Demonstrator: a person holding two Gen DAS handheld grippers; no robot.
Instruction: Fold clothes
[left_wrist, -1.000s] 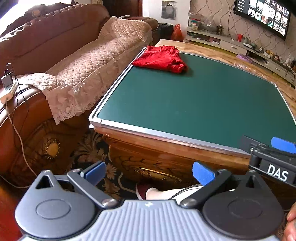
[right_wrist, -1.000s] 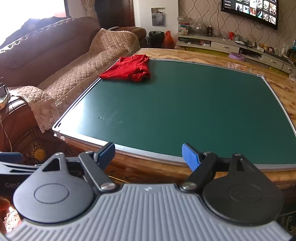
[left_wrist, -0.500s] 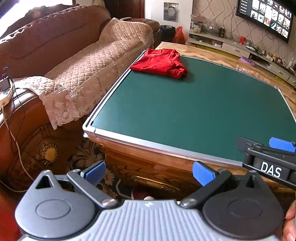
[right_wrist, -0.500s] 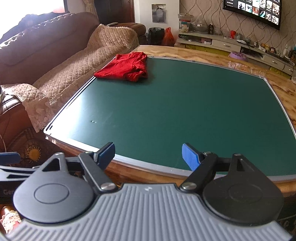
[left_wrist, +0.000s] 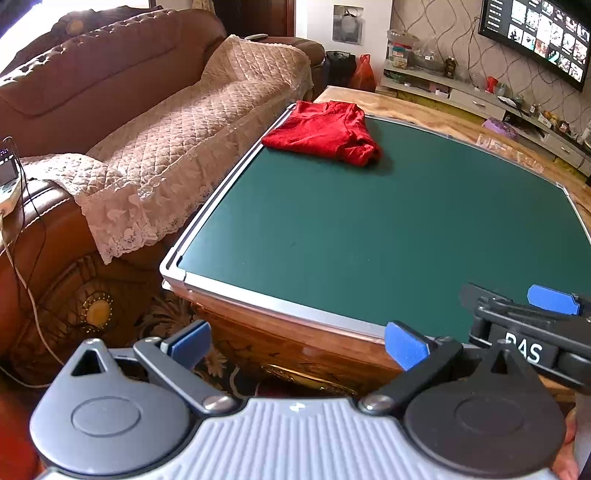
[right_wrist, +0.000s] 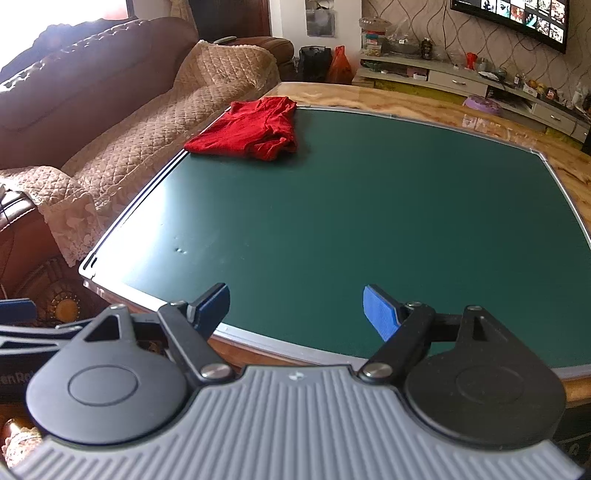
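A red garment (left_wrist: 325, 131), loosely folded into a rumpled bundle, lies at the far left corner of the green worktop (left_wrist: 388, 229), one edge resting on the silver frame on the side nearest the sofa. From the right wrist view the same red garment (right_wrist: 251, 129) sits well apart from both pairs of tongs, with the bare green surface (right_wrist: 351, 221) stretching between.

The left tongs (left_wrist: 297, 341) are spread wide with nothing between their blue pads, and they hang off the near left corner of the worktop, over the carved wooden side of the table and the patterned carpet below. The right tongs (right_wrist: 295, 308) are likewise spread and hold nothing, hovering just above the near edge of the worktop, their blue pads over the green surface. In the left wrist view the right tongs show at the right edge as a black body with a blue pad.

To the left stands a brown leather sofa (left_wrist: 92, 81) draped with a quilted beige cover (left_wrist: 177, 147) that ends in a lace trim. On the far wall a television (left_wrist: 535, 29) hangs above a low cabinet (left_wrist: 461, 96) crowded with small items.
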